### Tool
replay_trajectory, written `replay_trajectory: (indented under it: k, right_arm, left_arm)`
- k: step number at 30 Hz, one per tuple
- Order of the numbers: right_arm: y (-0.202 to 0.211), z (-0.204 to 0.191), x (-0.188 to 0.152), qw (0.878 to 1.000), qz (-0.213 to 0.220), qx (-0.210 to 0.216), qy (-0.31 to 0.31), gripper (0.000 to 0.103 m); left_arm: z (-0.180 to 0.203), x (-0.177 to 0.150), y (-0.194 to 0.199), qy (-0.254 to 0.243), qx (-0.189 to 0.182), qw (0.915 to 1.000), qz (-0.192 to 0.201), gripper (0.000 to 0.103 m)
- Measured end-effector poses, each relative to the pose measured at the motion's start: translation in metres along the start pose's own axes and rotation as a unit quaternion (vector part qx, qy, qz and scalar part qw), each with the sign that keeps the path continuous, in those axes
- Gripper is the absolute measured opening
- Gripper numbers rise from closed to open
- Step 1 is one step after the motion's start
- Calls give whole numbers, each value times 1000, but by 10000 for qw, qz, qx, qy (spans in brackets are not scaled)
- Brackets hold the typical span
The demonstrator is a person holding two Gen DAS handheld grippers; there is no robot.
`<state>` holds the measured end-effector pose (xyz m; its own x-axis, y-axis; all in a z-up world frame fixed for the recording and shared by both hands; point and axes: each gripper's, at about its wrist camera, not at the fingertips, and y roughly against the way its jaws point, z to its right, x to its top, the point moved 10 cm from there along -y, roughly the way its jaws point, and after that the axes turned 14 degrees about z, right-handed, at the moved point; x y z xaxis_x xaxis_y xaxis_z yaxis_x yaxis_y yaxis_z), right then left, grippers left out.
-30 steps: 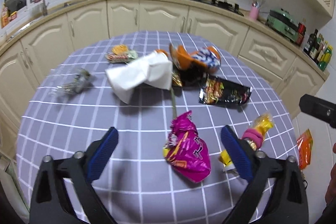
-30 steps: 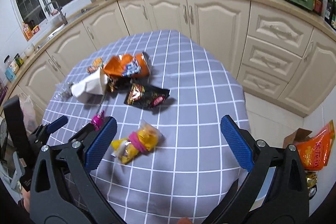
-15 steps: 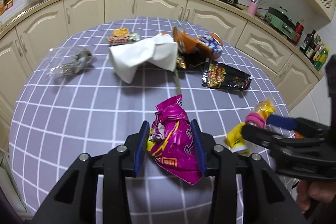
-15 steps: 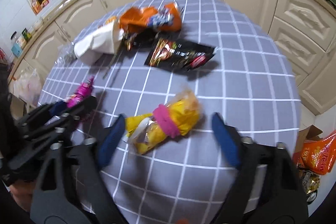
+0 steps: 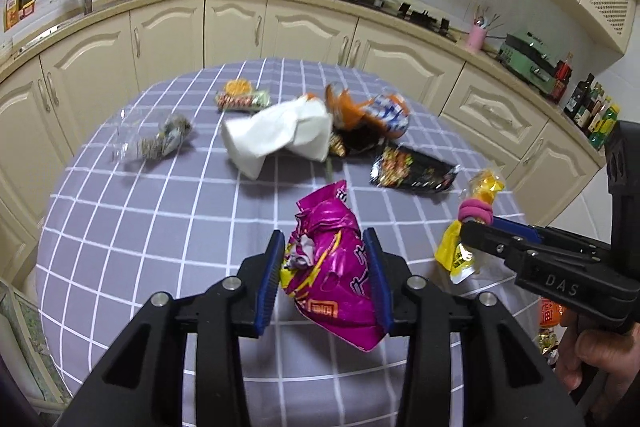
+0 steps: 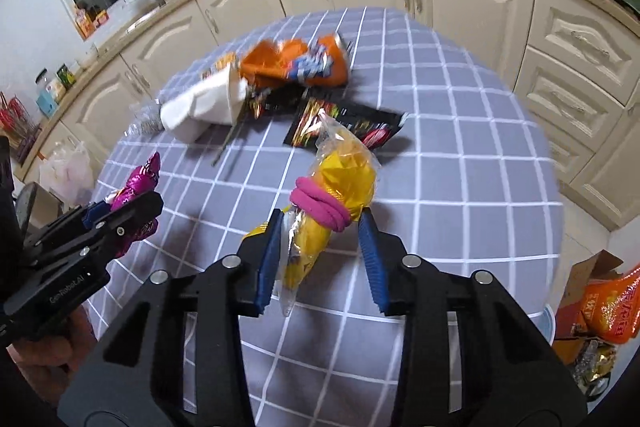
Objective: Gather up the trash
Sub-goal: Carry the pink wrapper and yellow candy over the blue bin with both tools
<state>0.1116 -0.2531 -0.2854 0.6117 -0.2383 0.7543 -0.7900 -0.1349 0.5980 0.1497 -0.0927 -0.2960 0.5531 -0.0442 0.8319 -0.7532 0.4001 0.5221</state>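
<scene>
A crumpled magenta snack wrapper (image 5: 332, 267) sits between the blue pads of my left gripper (image 5: 324, 247), which is shut on it just above the checked grey tablecloth (image 5: 140, 247). In the right wrist view the same wrapper (image 6: 140, 175) sticks out of that gripper (image 6: 120, 211) at the left. My right gripper (image 6: 320, 227) is closing on a yellow bag with a pink band (image 6: 344, 175). Its pads touch the bag's plastic and the band, and the bag stands up between them. The left wrist view shows this gripper (image 5: 476, 227) at the right holding the bag (image 5: 484, 187).
More trash lies further back on the table: a white paper napkin (image 5: 280, 135), an orange and blue bag (image 5: 368, 111), a black wrapper (image 5: 412, 175), a clear plastic wrapper (image 5: 156, 143) and a small packet (image 5: 240, 97). An orange bag (image 6: 608, 303) lies in a box on the floor at the right. Cream cabinets ring the table.
Both grippers came down from open and wide onto the trash. The left closed on the magenta wrapper and lifted it a little. The right narrowed around the yellow bag, which now stands upright.
</scene>
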Motion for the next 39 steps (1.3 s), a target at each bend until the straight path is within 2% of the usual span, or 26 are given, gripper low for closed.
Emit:
replay_trajectory:
  k: [7,12,17,21,24,30,36,39]
  right_arm:
    - [45,21,41,9978,642,-45,-128,37]
    - [81,48,62,9937,1076,-187,-266,37]
    - [127,109,66,9859,1410,-695,-575,37]
    - [160,171,50,9761,1499,-1255,-948,38]
    - [183,219,27,9661,1464,-1700,-1276,38]
    - [212,307,-38,9415,1140,-2497,-1954,38]
    - [216,352,-96,9236,812,-2784,-2508,38]
    - [214,365,-116,9172,682,-2839,-2712,38]
  left_arm:
    - [28,32,16,-114,-200,9990,373,39]
    - [66,54,23,-257,-487,9965,626,39]
    - [125,63,21,-513,-930,9917,723,39]
    - [178,52,13,-727,-1344,9863,615,39]
    - [222,36,4,-913,-1684,9805,438,39]
    - [311,-19,-16,-1308,-2412,9614,-180,39]
    - [386,-104,-42,-1839,-2862,9345,-1048,39]
    - [406,-140,-55,-2000,-2925,9239,-1445,39]
